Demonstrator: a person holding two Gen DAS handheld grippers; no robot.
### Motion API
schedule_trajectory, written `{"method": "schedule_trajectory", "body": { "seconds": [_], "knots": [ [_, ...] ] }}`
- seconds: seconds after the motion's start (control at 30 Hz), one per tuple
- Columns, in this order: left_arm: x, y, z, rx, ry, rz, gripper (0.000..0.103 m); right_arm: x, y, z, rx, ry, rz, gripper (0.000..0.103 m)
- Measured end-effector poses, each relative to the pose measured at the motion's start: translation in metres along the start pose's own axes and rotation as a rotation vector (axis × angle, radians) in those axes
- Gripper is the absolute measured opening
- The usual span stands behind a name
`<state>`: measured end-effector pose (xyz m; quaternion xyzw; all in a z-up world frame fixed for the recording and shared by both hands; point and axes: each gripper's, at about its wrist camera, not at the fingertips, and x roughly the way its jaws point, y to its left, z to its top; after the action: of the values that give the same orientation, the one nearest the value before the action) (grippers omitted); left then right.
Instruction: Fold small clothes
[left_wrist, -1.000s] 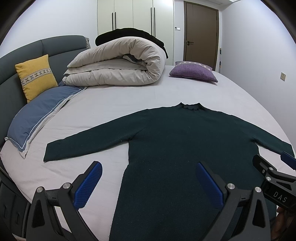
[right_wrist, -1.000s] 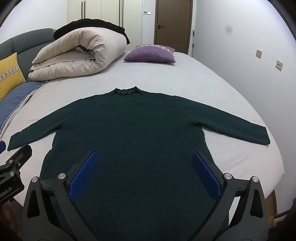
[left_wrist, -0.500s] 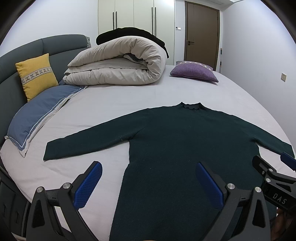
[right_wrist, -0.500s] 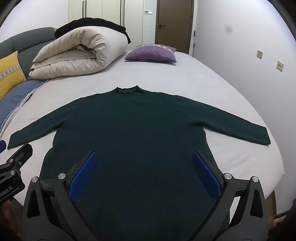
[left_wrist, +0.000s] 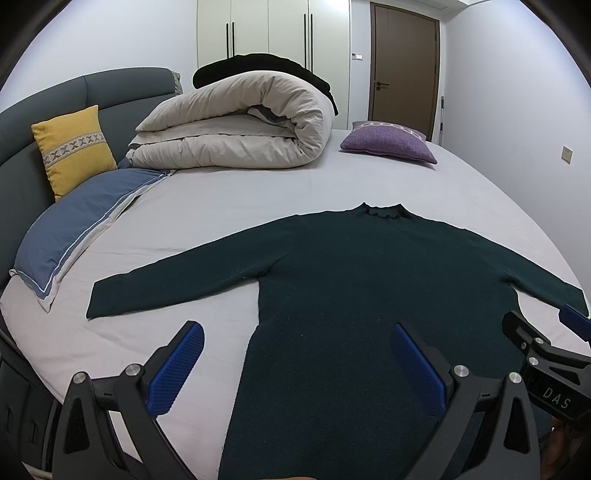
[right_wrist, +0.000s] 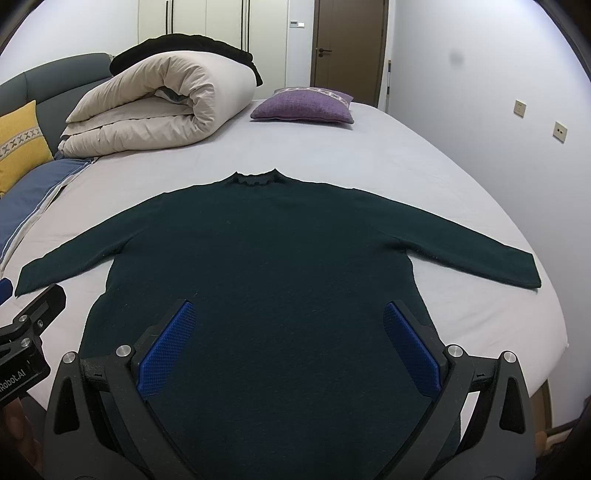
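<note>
- Nothing much had moved since the earlier frames: the sweater lay just as before, and both my tools kept the same hover over its lower part, with only a very slight shift in the view.
- My left tool (left_wrist: 295, 363) stood wide open, its blue pads (left_wrist: 176, 367) spread apart and holding nothing; it hung over the left edge of the sweater's body, one pad above the bare sheet and the other above the dark knit.
- My right tool (right_wrist: 290, 345) was also wide open and empty, both its blue pads (right_wrist: 412, 341) above the lower body of the sweater.
- Each tool showed at the edge of the other's view, so the two were side by side.
- The dark green sweater (right_wrist: 258, 258) lay flat on the bed (right_wrist: 388, 158), front spread out, collar (right_wrist: 255, 178) pointing away from me and both sleeves stretched out to the sides.
- Its left sleeve (left_wrist: 177, 280) reached toward the blue pillow (left_wrist: 81, 218), but stayed apart from it; its right sleeve (right_wrist: 476, 254) ended near the bed's right edge.
- Farther up the bed sat a rolled beige duvet (left_wrist: 236, 125) with something black (left_wrist: 258, 64) on top of it, and a purple cushion (right_wrist: 303, 105) lay to its right.
- A yellow cushion (left_wrist: 74, 144) leaned against the grey headboard (left_wrist: 110, 88) on the left.
</note>
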<state>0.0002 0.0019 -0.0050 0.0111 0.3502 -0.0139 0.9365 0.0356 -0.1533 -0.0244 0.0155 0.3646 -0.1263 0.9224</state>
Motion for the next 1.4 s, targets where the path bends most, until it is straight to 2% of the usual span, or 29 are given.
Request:
{"method": "schedule_trajectory", "body": {
  "seconds": [0.7, 0.93, 1.0, 1.1, 1.27, 1.4],
  "knots": [
    [0.005, 0.0, -0.005, -0.01, 0.011, 0.018, 0.103, 0.003, 0.003, -0.001, 0.004, 0.008, -0.005, 0.103],
    [0.006, -0.01, -0.005, 0.025, -0.023, 0.048, 0.103, 0.011, -0.008, 0.0, 0.027, 0.018, 0.008, 0.103],
    [0.011, -0.012, -0.005, 0.042, -0.016, 0.042, 0.103, 0.018, -0.028, 0.004, 0.07, 0.021, 0.031, 0.103],
    [0.027, -0.013, -0.004, 0.048, 0.043, 0.028, 0.103, 0.029, -0.081, 0.007, 0.196, 0.011, 0.069, 0.103],
    [0.06, -0.016, -0.004, 0.02, 0.151, -0.019, 0.103, 0.057, -0.232, -0.011, 0.556, -0.013, 0.099, 0.102],
    [0.079, -0.023, -0.001, -0.007, 0.146, -0.047, 0.103, 0.08, -0.359, -0.052, 0.877, -0.011, 0.073, 0.093]
  ]
}}
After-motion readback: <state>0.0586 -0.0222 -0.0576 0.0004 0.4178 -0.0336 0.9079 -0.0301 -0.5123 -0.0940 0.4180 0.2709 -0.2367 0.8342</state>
